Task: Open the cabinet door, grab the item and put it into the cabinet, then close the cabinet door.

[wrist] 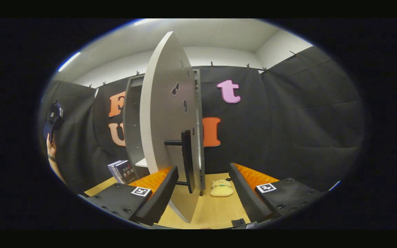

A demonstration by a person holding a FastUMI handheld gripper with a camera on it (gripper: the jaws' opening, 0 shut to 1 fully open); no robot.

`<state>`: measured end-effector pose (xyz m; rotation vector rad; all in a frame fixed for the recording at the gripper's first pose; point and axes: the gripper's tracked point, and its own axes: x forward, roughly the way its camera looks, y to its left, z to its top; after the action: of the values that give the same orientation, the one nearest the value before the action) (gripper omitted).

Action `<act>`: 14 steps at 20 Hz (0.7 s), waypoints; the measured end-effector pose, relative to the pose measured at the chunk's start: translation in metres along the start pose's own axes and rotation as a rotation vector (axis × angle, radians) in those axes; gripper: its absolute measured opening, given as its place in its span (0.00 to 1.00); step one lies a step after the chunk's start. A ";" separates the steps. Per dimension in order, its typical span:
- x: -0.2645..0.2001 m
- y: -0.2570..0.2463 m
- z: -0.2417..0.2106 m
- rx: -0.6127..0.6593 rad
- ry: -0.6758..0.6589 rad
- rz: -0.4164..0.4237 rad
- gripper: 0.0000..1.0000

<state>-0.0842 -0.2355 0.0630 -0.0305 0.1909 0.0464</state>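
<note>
Pale grey laminate fills the middle of the scene: the cabinet door (pixel 165 113) stands swung open toward the camera, its dark bar handle (pixel 186 160) jutting out between the two fingers of the tool (pixel 203 187). The fingers are spread wide apart and grip nothing; the door's lower edge hangs in the gap between them. Behind the door, the grey cabinet (pixel 132 120) shows its open interior and a pale shelf.

The item to be stowed, a small yellow plush toy (pixel 222 188), lies on the wooden counter (pixel 215 210) just beyond the fingers and just to the right of the door's edge.

The likely trouble from here is the door itself. It stands so close to the left finger that a reach toward the toy could knock it, swinging it partly shut or further open. The soft toy could also squash or slide on the smooth counter if pinched off-centre.

A stack of books (pixel 122 171) stands left of the cabinet; the lettering on their covers is too small to read. A person's raised hand (pixel 51 146) shows at far left.
</note>
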 end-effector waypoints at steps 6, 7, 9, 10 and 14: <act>0.041 0.068 -0.010 0.070 0.012 0.085 0.96; 0.052 0.074 -0.012 0.059 0.012 0.074 0.96; 0.074 0.093 -0.013 0.031 0.012 0.081 0.96; 0.078 0.105 -0.012 0.010 0.008 0.080 0.96; 0.110 0.145 -0.007 -0.109 -0.013 0.034 0.98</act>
<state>0.0156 -0.0867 0.0310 -0.1358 0.1759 0.0905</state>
